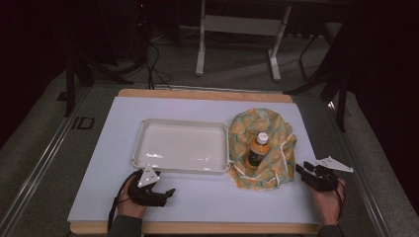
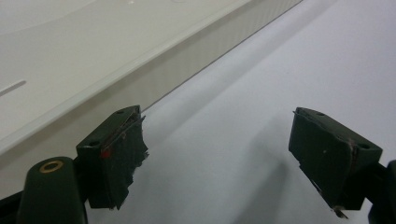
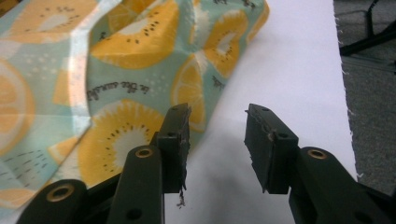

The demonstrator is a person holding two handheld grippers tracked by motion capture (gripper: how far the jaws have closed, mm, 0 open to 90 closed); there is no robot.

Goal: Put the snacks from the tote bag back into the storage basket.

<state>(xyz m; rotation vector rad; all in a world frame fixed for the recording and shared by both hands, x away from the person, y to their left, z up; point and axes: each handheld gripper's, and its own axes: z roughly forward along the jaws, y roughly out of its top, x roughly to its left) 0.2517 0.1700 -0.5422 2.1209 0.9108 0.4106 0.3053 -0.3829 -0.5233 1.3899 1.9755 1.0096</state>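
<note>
A fruit-print cloth bag lies open at the table's right, and a bottle with a pale cap and orange label sits in its mouth. Left of it is a shallow white tray. My right gripper rests open at the bag's right edge; the right gripper view puts the printed cloth just ahead and left of its jaws, which hold nothing. My left gripper lies open on the white mat in front of the tray, whose wall runs beside its left jaw.
A white mat covers the wooden table. The mat's right edge lies close beside my right gripper, with grey floor beyond it. A white stand's legs rise on the floor behind the table.
</note>
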